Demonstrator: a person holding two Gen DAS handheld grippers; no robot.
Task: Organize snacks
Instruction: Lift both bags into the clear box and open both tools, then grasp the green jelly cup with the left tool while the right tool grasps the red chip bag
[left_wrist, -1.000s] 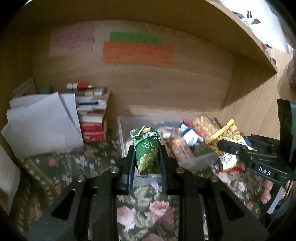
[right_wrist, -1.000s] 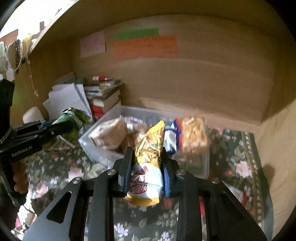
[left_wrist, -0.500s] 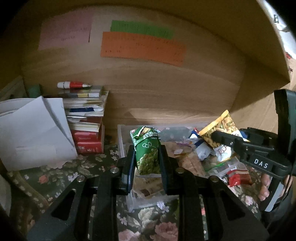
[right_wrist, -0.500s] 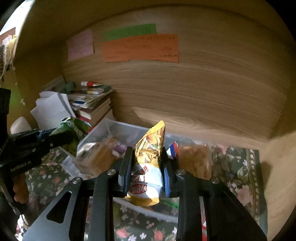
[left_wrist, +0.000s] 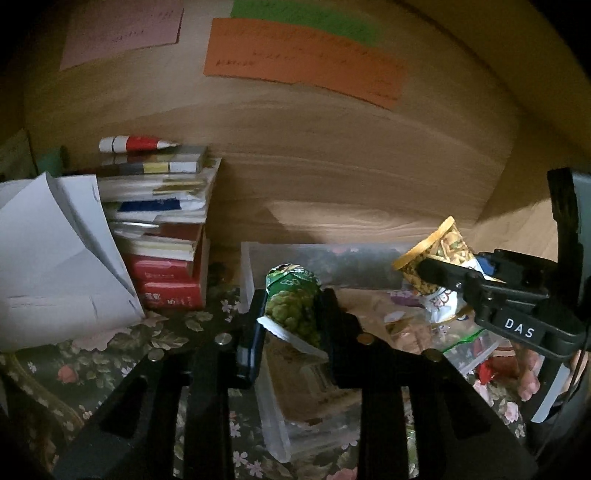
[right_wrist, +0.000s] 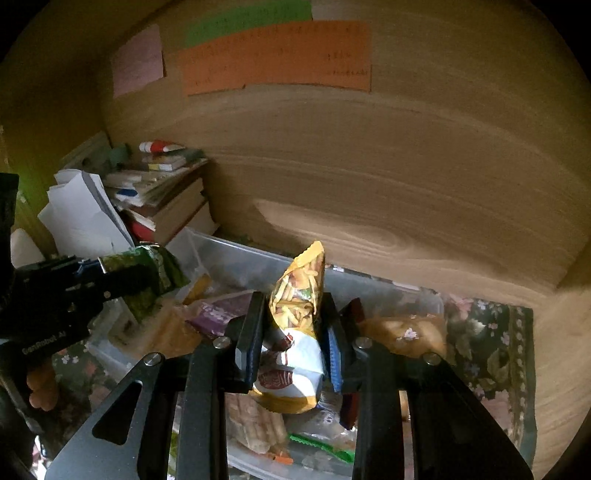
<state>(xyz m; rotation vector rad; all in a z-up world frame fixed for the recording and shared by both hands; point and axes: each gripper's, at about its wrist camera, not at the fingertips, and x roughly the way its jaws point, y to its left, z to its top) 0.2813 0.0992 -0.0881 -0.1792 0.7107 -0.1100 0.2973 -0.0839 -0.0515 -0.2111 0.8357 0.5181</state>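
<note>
My left gripper (left_wrist: 293, 317) is shut on a green snack packet (left_wrist: 293, 306) and holds it over the left end of a clear plastic bin (left_wrist: 255, 269). My right gripper (right_wrist: 293, 325) is shut on a yellow and white chip packet (right_wrist: 295, 332), held above the same bin (right_wrist: 236, 258). The right gripper shows at the right of the left wrist view (left_wrist: 436, 275) with the chip packet (left_wrist: 443, 251). The left gripper shows at the left of the right wrist view (right_wrist: 136, 275) with the green packet (right_wrist: 155, 266). Several wrapped snacks lie in the bin.
A stack of books (left_wrist: 162, 236) with a red and white tube (left_wrist: 136, 143) on top stands left of the bin. White papers (left_wrist: 55, 258) lean beside it. A wooden back wall (left_wrist: 332, 166) with coloured notes is close behind. A floral cloth (right_wrist: 487, 332) covers the surface.
Both grippers have moved forward and over the bin, each still holding its packet. The back wall and bin look closer now.
</note>
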